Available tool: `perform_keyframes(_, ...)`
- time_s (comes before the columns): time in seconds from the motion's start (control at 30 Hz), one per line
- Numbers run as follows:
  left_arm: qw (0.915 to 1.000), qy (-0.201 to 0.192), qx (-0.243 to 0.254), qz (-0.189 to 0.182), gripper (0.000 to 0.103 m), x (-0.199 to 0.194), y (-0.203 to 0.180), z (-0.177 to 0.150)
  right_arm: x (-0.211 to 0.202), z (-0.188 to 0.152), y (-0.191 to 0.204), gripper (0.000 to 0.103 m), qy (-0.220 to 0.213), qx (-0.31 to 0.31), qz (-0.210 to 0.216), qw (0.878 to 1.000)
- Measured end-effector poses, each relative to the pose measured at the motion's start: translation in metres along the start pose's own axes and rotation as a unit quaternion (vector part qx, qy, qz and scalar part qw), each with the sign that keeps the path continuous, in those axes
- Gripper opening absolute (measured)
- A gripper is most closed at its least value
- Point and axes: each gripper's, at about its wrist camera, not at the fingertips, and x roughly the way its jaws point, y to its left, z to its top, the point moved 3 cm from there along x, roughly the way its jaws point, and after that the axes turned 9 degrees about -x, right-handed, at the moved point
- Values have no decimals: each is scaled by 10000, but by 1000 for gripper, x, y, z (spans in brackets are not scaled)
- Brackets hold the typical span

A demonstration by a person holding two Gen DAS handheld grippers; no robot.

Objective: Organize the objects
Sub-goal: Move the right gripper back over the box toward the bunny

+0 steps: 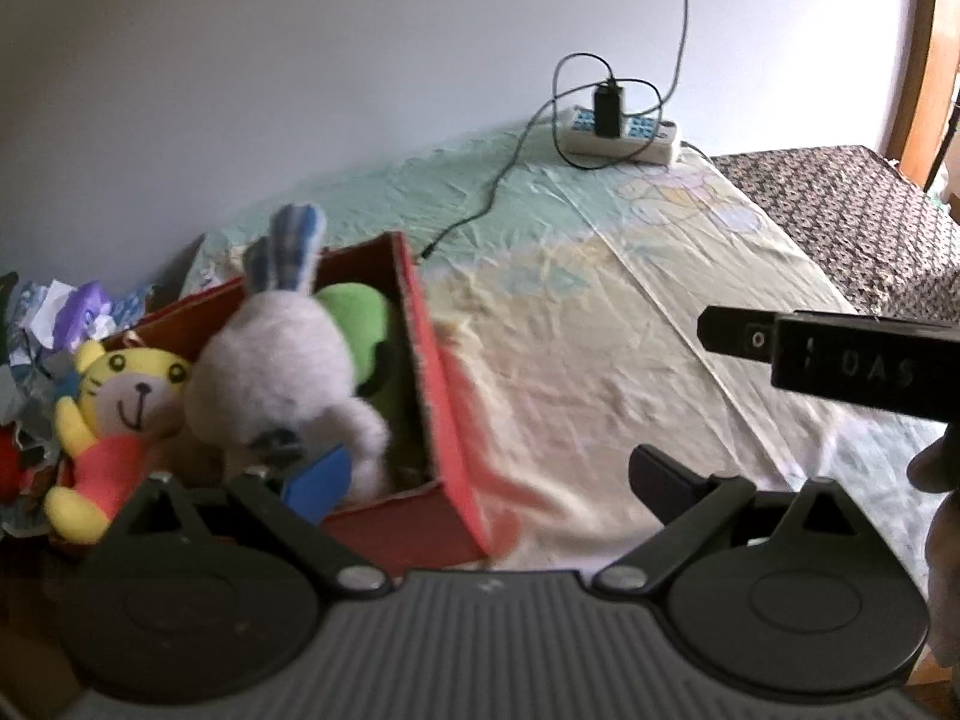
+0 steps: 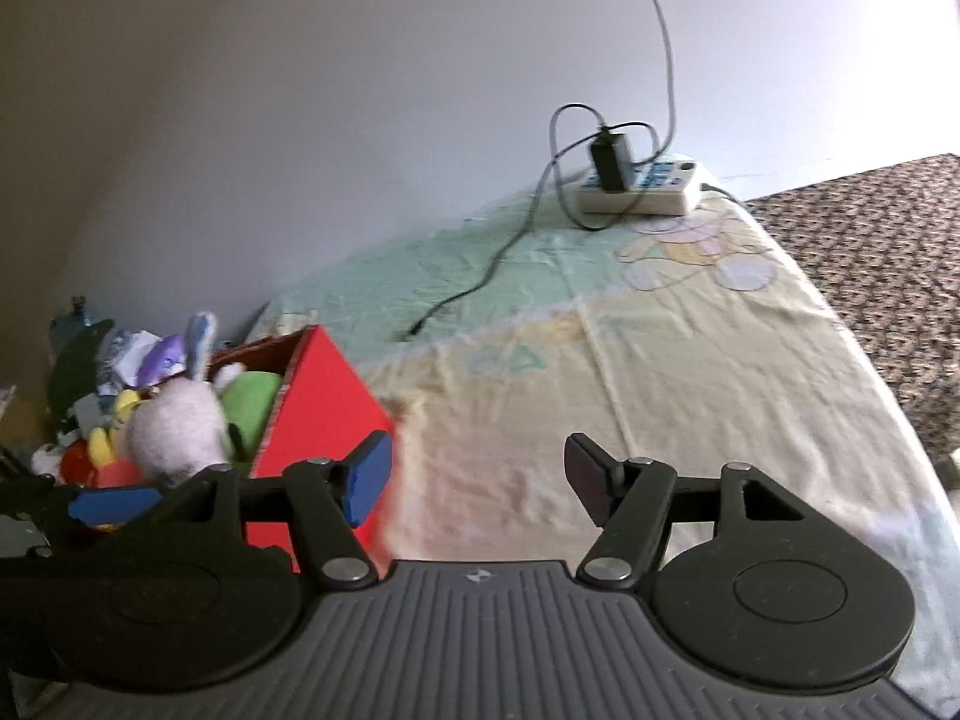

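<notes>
Red box sits at the near left edge of the bed, full of soft toys. Left gripper is spread wide w/ nothing in it; its blue pad is right by the white bunny. Bunny sits in the box, blue ears up. Green toy is behind it, also in the box. Yellow tiger leans at the box's left side. Right gripper is spread wide too, empty, just right of the box. Far back by the wall: power strip w/ black charger, cable running toward the box.
</notes>
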Motion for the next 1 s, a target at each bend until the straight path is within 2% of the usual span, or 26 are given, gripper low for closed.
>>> perform_keyframes(0.1,10000,19,-4,-6,99,3,-6,3,0,0,-5,73,49,-62,-223,9997)
perform_keyframes(0.27,9999,110,-42,84,99,7,-9,8,9,1,-7,75,317,-220,-506,9980)
perform_keyframes(0.43,9996,147,-167,159,99,3,-2,10,16,3,4,75,533,-369,-346,9973)
perform_keyframes(0.57,9991,108,-221,351,99,-3,12,10,23,6,21,76,651,-517,-288,9961)
perform_keyframes(0.77,9986,152,-322,381,99,-3,45,12,35,12,35,79,982,-304,-816,9914)
perform_keyframes(0.83,9986,139,-346,370,99,-3,55,14,34,15,44,80,1065,-349,-820,9903)
perform_keyframes(1.0,9979,145,-506,371,99,0,87,21,30,28,76,86,916,-552,-769,9913)
